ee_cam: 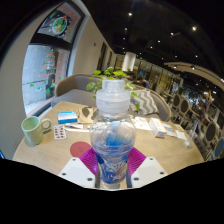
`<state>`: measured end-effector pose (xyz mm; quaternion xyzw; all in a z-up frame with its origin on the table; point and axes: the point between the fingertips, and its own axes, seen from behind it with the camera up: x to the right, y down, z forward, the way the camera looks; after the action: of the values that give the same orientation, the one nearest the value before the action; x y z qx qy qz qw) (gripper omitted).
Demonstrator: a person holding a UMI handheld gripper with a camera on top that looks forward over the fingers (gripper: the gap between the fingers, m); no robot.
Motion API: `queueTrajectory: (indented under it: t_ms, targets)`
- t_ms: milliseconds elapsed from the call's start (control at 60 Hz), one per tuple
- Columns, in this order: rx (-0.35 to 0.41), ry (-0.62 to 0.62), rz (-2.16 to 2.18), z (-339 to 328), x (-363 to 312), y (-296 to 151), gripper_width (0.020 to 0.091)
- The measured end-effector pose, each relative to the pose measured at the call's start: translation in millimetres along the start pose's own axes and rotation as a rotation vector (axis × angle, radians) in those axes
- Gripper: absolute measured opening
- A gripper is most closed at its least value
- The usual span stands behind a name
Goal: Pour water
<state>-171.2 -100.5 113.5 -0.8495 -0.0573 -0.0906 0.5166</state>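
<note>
A clear plastic water bottle [112,132] with a blue label and a pale cap stands upright between my fingers. My gripper [112,163] is shut on the bottle, with the magenta pads [91,160] pressing its lower body from both sides. A green mug [33,130] stands on the wooden table [55,152], off to the left of the bottle. The bottle's base is hidden behind my fingers.
A small blue-and-white box [59,131] lies near the mug, another box [68,117] behind it. Papers [160,126] lie on the table's right side. A green plant [112,75] stands beyond the bottle. Chairs and a room with ceiling lights lie further back.
</note>
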Motion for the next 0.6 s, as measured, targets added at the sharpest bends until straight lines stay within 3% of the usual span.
queueTrajectory:
  t_ms: [333, 600]
  targets:
    - [0.127, 0.260, -0.816, 20, -34, -142, 0.0348]
    - [0.171, 0.351, -1.504, 53, -132, -161, 0.0350]
